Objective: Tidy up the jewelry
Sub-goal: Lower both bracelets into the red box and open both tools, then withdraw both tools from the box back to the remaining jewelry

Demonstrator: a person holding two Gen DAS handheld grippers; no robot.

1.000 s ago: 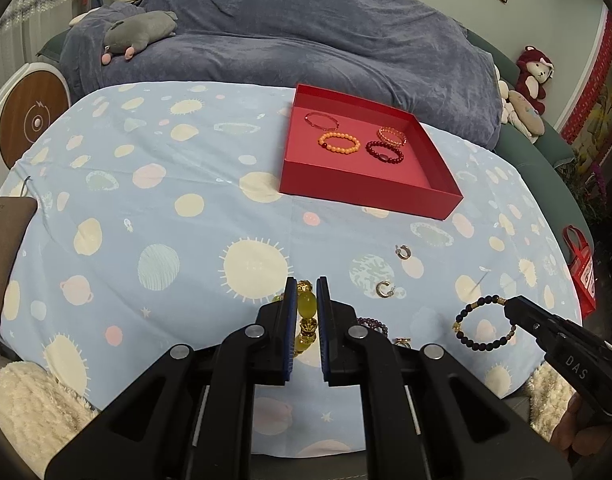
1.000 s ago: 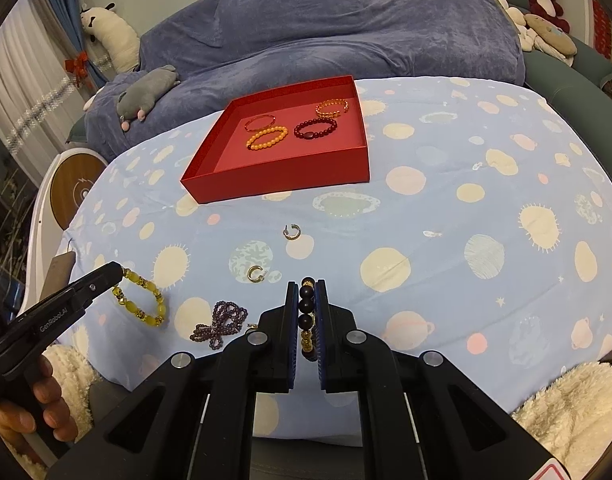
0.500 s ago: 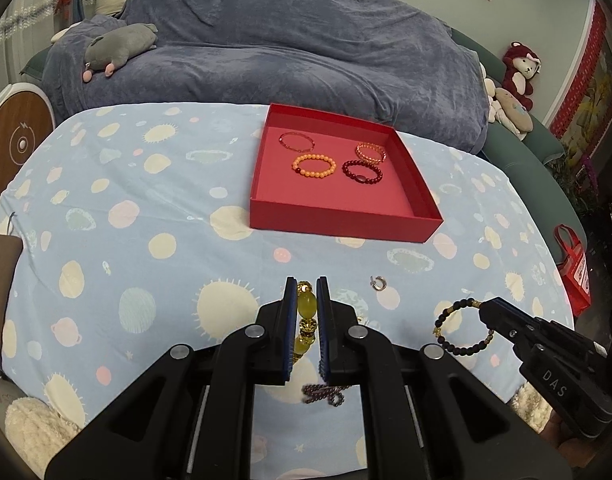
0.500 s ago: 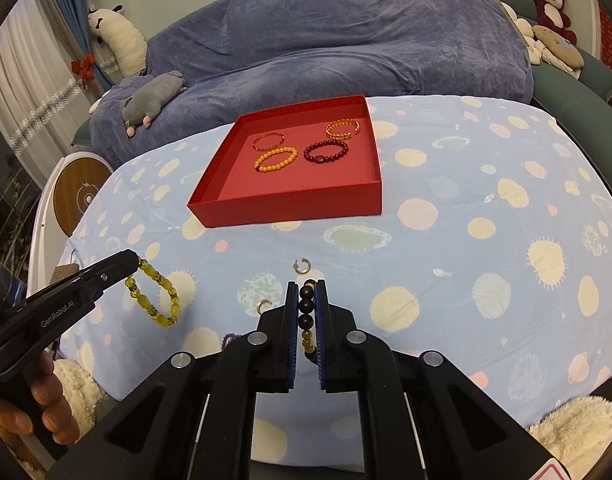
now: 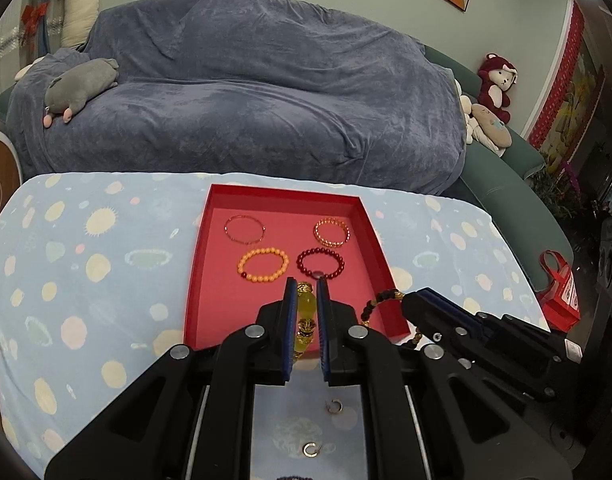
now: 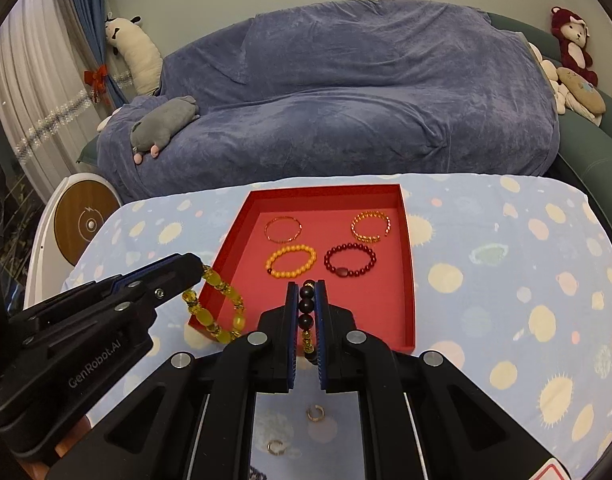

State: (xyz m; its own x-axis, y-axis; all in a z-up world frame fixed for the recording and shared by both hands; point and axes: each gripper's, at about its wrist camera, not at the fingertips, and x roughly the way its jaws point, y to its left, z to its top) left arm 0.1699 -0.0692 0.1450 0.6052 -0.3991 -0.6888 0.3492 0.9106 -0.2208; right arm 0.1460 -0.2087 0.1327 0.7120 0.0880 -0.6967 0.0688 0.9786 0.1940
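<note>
A red tray (image 5: 194, 272) (image 6: 409, 280) sits on the spotted blue cloth and holds several bracelets, among them an orange bead one (image 5: 263, 265) (image 6: 291, 261) and a dark red one (image 5: 320, 263) (image 6: 349, 264). My left gripper (image 5: 306, 292) (image 6: 200, 266) is shut on a yellow bead bracelet (image 5: 306, 310) (image 6: 216, 308), held over the tray's near left edge. My right gripper (image 6: 307, 292) (image 5: 405, 298) is shut on a dark bead bracelet (image 6: 307, 308) (image 5: 379, 300), held over the tray's near side.
Two small gold rings (image 5: 333, 406) (image 5: 310, 449) lie on the cloth (image 5: 86, 300) under the grippers, with a dark purple bracelet (image 5: 294, 477) at the near edge. A blue-covered sofa (image 5: 246, 100) with a grey plush (image 5: 80, 88) stands behind the table.
Both grippers have lifted and moved forward from the near cloth to the tray's front edge, each still carrying its bracelet. The rings and purple bracelet now lie below them.
</note>
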